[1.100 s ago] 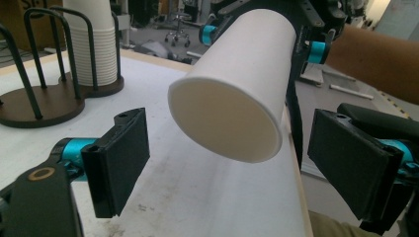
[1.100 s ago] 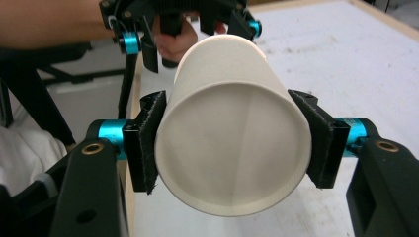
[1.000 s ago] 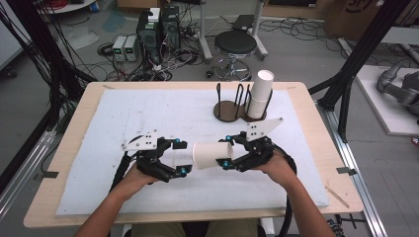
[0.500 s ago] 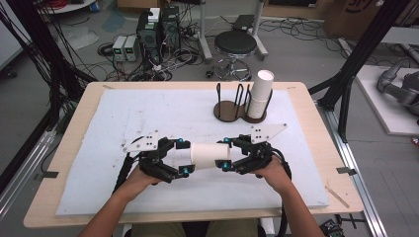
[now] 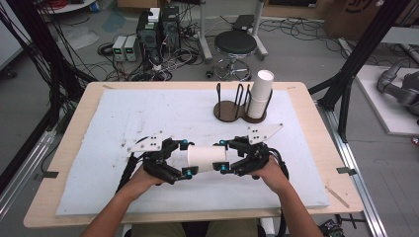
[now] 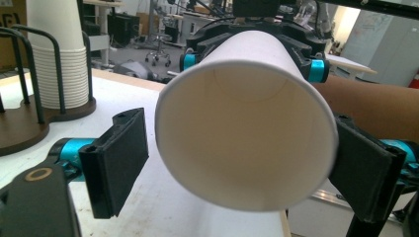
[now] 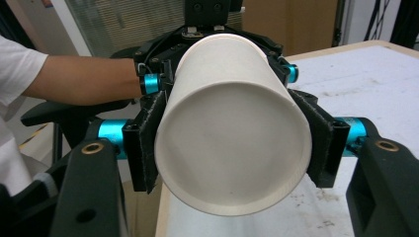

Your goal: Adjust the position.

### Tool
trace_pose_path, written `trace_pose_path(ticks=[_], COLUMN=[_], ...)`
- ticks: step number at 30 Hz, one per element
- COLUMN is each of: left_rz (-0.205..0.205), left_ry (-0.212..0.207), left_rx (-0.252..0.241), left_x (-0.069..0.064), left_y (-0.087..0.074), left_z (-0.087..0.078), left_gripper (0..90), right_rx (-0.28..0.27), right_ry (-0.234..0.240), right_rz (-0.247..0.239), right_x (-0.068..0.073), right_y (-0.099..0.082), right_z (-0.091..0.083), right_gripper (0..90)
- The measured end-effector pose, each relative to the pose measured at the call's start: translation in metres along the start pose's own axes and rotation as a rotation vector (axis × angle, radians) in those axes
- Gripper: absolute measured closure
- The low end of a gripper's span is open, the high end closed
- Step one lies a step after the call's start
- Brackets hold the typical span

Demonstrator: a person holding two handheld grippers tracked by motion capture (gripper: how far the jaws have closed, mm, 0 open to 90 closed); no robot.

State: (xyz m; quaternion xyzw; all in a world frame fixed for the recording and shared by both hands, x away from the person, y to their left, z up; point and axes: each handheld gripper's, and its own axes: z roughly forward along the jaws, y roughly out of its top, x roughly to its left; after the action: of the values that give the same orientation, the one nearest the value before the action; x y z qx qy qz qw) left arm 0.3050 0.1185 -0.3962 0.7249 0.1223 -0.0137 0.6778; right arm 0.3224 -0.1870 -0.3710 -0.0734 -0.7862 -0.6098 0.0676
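- I hold the paper cup (image 5: 206, 157) level above the table (image 5: 99, 128), between both tools.
- My right gripper (image 7: 230, 143) clamps its base; I keep that squeeze gentle.
- My left gripper (image 6: 237, 170) stands apart around the rim; I close it evenly.

- Left gripper (image 5: 184, 158): black body; a grey three-cornered plate with small dark holes sits on top of it.
- Right gripper (image 5: 222, 156): same black build, its own grey plate on top.
- Jaws: flat, black, rectangular, with matt pads on the inner faces; a bright blue collar sits behind each jaw.
- A round brass-coloured bushing is set in the black arm below each blue collar.
- Black cables trail back from each gripper.
- White short sleeve (image 7: 20, 66) behind the left gripper; forearms bare.
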Motion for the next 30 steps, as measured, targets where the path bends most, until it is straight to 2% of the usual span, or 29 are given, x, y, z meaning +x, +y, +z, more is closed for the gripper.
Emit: trace_pose_path(ticks=[7, 9, 18, 25, 30], left_rz=[-0.014, -0.001, 0.007, 0.016, 0.015], left_ry=[-0.019, -0.028, -0.022, -0.009, -0.003], left_rx=[-0.007, -0.014, -0.008, 0.035, 0.055], left_x=[0.0, -0.001, 0.0, -0.001, -0.002], left_y=[0.0, 0.001, 0.001, 0.006, 0.011], left_z=[0.001, 0.0, -0.002, 0.0, 0.0], left_gripper=[16.2, 21.1, 25.3, 27.9, 28.7], right_rx=[0.004, 0.005, 0.0, 0.029, 0.028], right_ry=[0.029, 0.029, 0.027, 0.01, 0.003], right_rz=[0.01, 0.01, 0.008, 0.019, 0.014], right_x=[-0.002, -0.004, -0.004, -0.004, -0.003], right_y=[-0.003, -0.004, -0.004, -0.003, -0.002], right_z=[0.003, 0.003, 0.004, 0.003, 0.002], right_gripper=[36.1, 36.1, 36.2, 36.0, 35.5])
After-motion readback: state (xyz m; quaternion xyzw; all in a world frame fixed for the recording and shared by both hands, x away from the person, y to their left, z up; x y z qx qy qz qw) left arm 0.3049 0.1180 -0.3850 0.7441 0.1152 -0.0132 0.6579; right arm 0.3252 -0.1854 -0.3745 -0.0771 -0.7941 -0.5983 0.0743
